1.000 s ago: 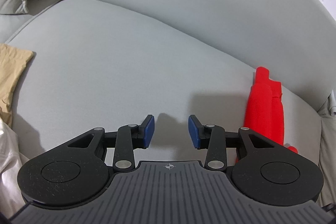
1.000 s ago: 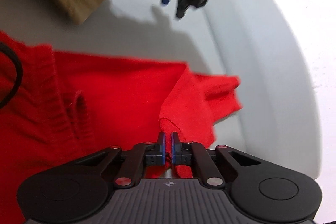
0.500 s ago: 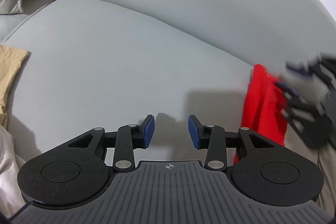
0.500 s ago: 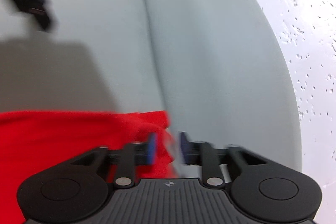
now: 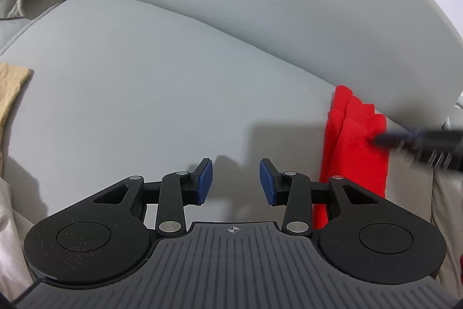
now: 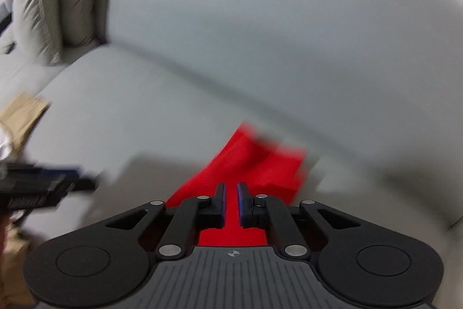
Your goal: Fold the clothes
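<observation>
Since a second ago your right gripper (image 6: 230, 200) has swung away from the spread-out body of the red garment (image 6: 260, 164) and let go of the fold it pinched; it has turned toward the sofa's backrest (image 6: 260, 19), and the blur in its view says it is moving fast. Its fingers have closed to a narrow slit with red cloth showing behind the gap, but the blur leaves you unable to tell whether any fabric is pinched between them. From the left wrist view, that gripper shows only as a dark streak at the garment's edge. The garment lies bunched on the sofa seat (image 5: 144, 91), up against the foot of the backrest at your right, probably so the middle of the seat stays free for folding. Your left gripper (image 5: 235, 181) has stayed put, angled down over bare cushion, its fingers about half open with nothing between them, seemingly waiting to take a second corner. A tan garment (image 5: 11, 83) lies at the seat's far left, well apart from the red one.
</observation>
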Motion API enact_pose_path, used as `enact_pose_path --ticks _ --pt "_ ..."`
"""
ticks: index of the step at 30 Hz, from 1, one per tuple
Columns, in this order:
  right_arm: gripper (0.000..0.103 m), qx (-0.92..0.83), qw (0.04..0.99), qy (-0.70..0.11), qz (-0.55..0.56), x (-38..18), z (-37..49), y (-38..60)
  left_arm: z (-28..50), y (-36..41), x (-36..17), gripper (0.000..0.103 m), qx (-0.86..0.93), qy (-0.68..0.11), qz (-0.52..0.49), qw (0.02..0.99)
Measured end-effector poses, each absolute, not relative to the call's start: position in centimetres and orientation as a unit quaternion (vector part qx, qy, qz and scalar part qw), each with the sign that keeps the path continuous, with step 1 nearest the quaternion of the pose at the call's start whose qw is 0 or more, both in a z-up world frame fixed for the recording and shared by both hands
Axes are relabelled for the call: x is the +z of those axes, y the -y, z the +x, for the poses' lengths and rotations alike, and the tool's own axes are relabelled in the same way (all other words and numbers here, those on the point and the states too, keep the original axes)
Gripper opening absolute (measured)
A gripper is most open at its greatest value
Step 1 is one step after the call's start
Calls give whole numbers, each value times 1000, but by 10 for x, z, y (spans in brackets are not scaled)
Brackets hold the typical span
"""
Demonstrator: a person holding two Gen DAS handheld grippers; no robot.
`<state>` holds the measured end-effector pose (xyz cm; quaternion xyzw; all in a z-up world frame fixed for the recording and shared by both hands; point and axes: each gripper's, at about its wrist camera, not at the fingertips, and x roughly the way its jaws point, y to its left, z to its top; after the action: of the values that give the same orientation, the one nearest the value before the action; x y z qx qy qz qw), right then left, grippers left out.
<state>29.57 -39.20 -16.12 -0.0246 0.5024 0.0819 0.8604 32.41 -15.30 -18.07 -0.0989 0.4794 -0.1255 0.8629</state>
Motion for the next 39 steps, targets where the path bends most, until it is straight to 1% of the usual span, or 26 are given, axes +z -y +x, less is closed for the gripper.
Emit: enact_pose_path --ticks 2,3,5,6,7,9,11,12,13,16,18,22,25,26,27,28,30,31,32,33,34,35,37,39 --pt "7 51 856 -514 -26 -189 305 384 324 154 -182 42 -124 -480 -97 863" --pt "2 38 861 -507 -21 -193 310 383 325 154 -182 42 -124 -480 -96 863" --pt "0 16 873 -487 -8 -195 320 383 325 154 -182 42 -124 -480 -92 864" --pt "0 4 882 -471 -7 -195 328 382 326 154 -183 42 -124 -480 -91 864" --pt "2 -25 904 -426 -35 -186 337 376 327 154 -183 42 -123 -481 -91 863" --pt "14 -44 911 -408 -43 -179 347 378 328 155 -185 42 -123 -483 -88 862" --pt "16 -59 913 -401 -32 -166 357 385 329 155 -186 42 -123 -485 -87 861" --pt "31 -58 915 -400 -20 -160 357 391 329 154 -186 42 -123 -485 -88 861" --pt "43 -56 915 -400 -5 -155 352 399 329 154 -186 42 -123 -485 -90 861" --pt "47 -51 913 -402 41 -143 334 425 329 153 -185 43 -123 -483 -93 862" --pt "50 -39 907 -413 71 -146 316 440 327 153 -185 43 -122 -482 -93 862" --pt "63 -8 898 -431 90 -164 297 450 326 153 -185 44 -119 -482 -93 863" --pt "62 8 894 -441 73 -182 288 453 326 155 -188 44 -118 -484 -88 863" --pt "59 8 895 -442 67 -187 290 454 326 156 -189 44 -117 -485 -85 862" --pt "55 6 895 -442 54 -193 298 453 327 156 -190 44 -117 -487 -83 862" --pt "56 2 896 -443 39 -200 308 451 328 157 -191 44 -117 -488 -81 861" --pt "56 4 898 -437 43 -207 317 450 330 159 -193 44 -117 -490 -77 860" --pt "54 5 900 -434 47 -210 321 450 331 159 -194 44 -117 -491 -75 860" --pt "47 12 900 -433 48 -211 324 449 331 159 -195 44 -117 -491 -73 860" --pt "26 20 899 -434 51 -211 325 448 332 159 -196 44 -117 -492 -72 860" --pt "14 31 897 -436 58 -209 326 448 332 160 -196 44 -117 -492 -72 860" --pt "14 35 897 -438 59 -207 326 447 333 160 -197 44 -116 -492 -72 860" --pt "14 37 900 -434 26 -196 321 439 334 160 -199 44 -115 -493 -71 860" --pt "14 47 911 -410 1 -174 307 434 334 160 -196 43 -112 -487 -71 863"
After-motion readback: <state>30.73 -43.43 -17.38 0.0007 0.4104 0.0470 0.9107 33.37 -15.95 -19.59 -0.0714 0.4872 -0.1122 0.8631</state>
